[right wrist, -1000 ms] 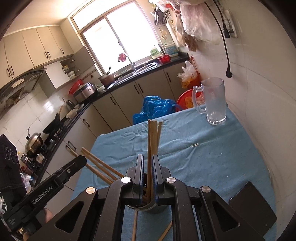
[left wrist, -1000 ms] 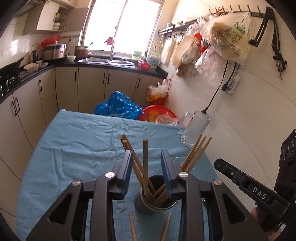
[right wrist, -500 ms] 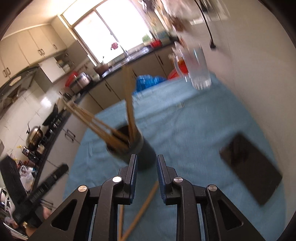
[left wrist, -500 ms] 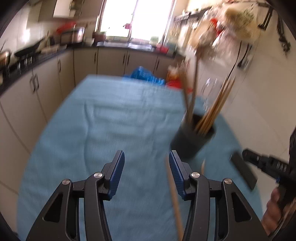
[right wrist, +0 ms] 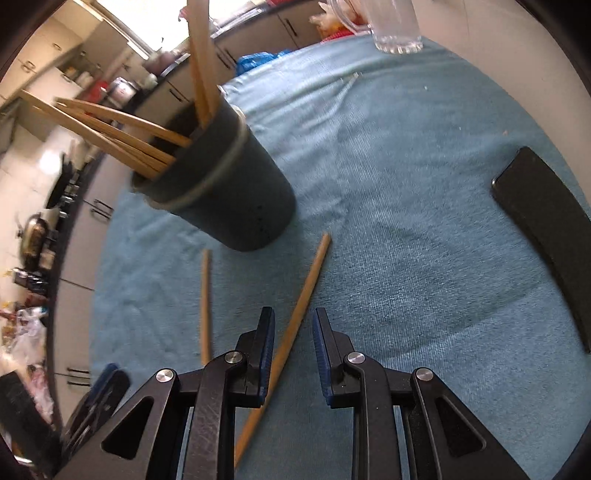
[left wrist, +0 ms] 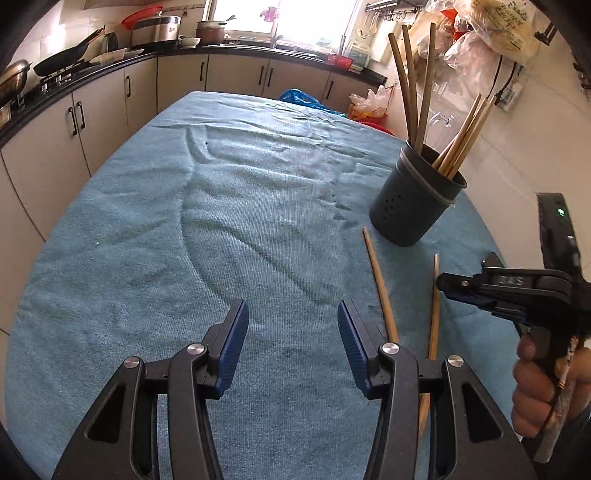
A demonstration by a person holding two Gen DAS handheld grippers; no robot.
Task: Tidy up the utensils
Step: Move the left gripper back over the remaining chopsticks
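A dark utensil holder (left wrist: 413, 199) with several wooden chopsticks stands on the blue cloth at the right. Two loose chopsticks lie in front of it, one (left wrist: 380, 288) nearer the middle and one (left wrist: 436, 314) further right. My left gripper (left wrist: 293, 332) hangs open over bare cloth, just left of them, with nothing between its fingers. In the right wrist view the holder (right wrist: 236, 192) is close ahead. My right gripper (right wrist: 293, 332) stands a little open astride a loose chopstick (right wrist: 306, 280), and the pads do not press it. The other chopstick (right wrist: 205, 302) lies to its left.
A black phone (right wrist: 546, 229) lies on the cloth at the right, and a glass mug (right wrist: 395, 26) stands at the far edge. The blue cloth (left wrist: 184, 221) stretches wide to the left. A hand (left wrist: 535, 387) holds the right gripper (left wrist: 461, 288). Kitchen cabinets line the room behind.
Both grippers have dropped from above the holder to just over the cloth. The left jaws have widened. The right jaws have let go of the upright chopsticks and now straddle a loose one.
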